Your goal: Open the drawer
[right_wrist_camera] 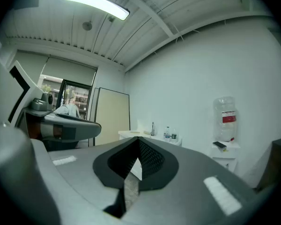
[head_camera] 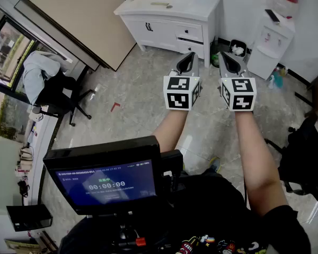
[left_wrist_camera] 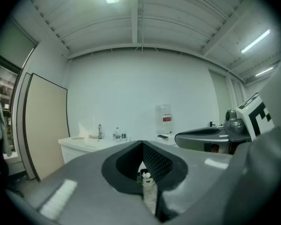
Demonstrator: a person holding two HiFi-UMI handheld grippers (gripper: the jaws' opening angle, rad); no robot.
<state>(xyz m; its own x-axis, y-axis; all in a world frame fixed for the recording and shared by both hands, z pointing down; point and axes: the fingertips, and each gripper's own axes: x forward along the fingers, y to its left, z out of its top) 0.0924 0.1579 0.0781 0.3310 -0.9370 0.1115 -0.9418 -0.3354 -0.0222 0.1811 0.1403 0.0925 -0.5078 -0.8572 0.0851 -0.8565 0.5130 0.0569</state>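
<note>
A white cabinet [head_camera: 169,16] with a door and two small drawers [head_camera: 190,33] stands against the far wall, well ahead of both grippers. In the left gripper view the cabinet [left_wrist_camera: 82,146] is low at the left, and it [right_wrist_camera: 152,138] also shows just over the jaws in the right gripper view. Held out side by side in the air, my left gripper [head_camera: 188,58] and right gripper [head_camera: 227,57] touch nothing. The left gripper [left_wrist_camera: 141,144] has its jaws closed tip to tip and empty. My right gripper [right_wrist_camera: 139,139] is shut the same way.
A water dispenser [head_camera: 273,36] stands right of the cabinet with a small bin [head_camera: 237,49] between them. A tan board [head_camera: 79,15] leans at the left wall. An office chair [head_camera: 58,97] sits at the left, and a monitor rig [head_camera: 103,179] hangs below my arms.
</note>
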